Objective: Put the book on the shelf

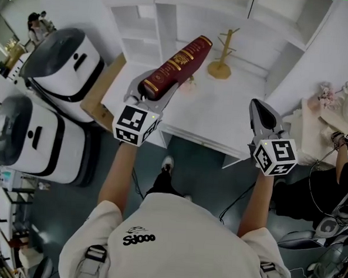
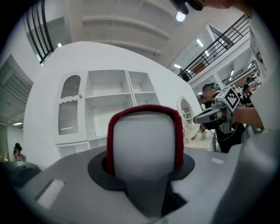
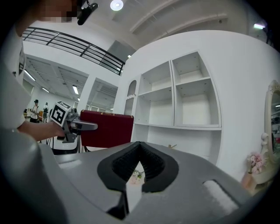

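The book (image 1: 177, 64) has gilt spine lettering too small to read.

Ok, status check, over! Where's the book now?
Left hand-held gripper shut on red book. Right hand-held gripper shut, empty. Book not yet on shelf. Wooden stand on desk nearby.

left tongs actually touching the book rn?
Touching. Left gripper view: the book is clamped in the left tongs, red covers against both jaws; head view shows it held above the desk.
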`<act>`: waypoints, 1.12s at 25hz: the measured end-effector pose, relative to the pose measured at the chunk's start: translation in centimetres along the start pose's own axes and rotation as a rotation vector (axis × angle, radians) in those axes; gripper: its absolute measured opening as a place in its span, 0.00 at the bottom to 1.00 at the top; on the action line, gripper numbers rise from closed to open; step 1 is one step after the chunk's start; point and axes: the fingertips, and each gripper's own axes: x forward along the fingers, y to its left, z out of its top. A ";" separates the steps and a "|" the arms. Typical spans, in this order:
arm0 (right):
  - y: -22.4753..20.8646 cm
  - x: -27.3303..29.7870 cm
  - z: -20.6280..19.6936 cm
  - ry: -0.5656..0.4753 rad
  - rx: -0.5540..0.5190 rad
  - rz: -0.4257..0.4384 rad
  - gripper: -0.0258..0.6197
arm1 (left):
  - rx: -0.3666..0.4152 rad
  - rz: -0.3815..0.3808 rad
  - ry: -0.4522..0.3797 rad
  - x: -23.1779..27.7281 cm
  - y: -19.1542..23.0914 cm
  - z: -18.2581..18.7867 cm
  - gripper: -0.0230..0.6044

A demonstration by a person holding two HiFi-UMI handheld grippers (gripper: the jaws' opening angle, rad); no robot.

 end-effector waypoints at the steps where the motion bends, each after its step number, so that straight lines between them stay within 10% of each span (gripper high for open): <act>1: -0.6 0.7 0.2 -0.001 -0.005 -0.011 0.04 | 0.006 -0.008 -0.015 1.1 0.8 0.3 0.40; 16: -7.6 12.5 3.6 -0.042 -0.026 -0.169 0.04 | 0.257 -0.108 -0.240 18.0 11.7 9.6 0.40; 22: -9.3 15.3 3.3 -0.051 0.011 -0.220 0.04 | 0.351 -0.116 -0.234 22.4 14.8 11.4 0.40; 28: -10.8 17.8 1.9 -0.029 0.032 -0.189 0.04 | 0.662 -0.044 -0.097 27.6 14.9 9.9 0.40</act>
